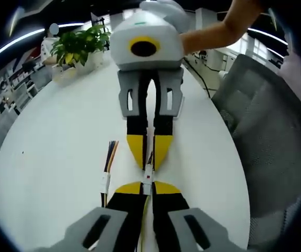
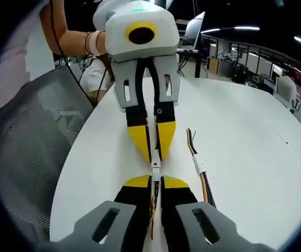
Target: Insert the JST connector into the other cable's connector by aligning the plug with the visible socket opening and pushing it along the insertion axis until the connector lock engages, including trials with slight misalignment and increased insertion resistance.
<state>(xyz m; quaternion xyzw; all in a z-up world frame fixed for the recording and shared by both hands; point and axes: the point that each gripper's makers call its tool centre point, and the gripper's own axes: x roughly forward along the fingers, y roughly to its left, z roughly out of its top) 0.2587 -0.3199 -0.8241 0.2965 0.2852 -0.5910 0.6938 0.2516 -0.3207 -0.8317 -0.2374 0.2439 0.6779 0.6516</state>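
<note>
Both claws are meeting nose to nose over the white tabletop [image 1: 50, 157]. Left claw [image 1: 147, 185] is clamping one white JST connector [image 1: 147, 187] with its yellow-tipped jaws together on it; right claw [image 2: 156, 181] is doing the same on the mating connector [image 2: 155, 169]. The two housings are sitting end to end between the tips, touching or nearly so. Can't tell whether the lock is engaging.

Handling, my read: housings are tiny, light, rigid plastic, and the latch tab is likely fragile under side load. Wires are soft and will be buckling if pushed, so grip should be staying on the housing body, close behind the mating face, not on the leads. Smooth plastic may be slipping in the pads as resistance goes up; any skew will be binding the plug.

Count: two claws, two connectors in hand, plus one spare cable [image 1: 107, 170] with its own white connector lying loose just beside them. One potted plant [image 1: 78, 46] at the far end, one mesh chair [image 1: 268, 131] alongside.
</note>
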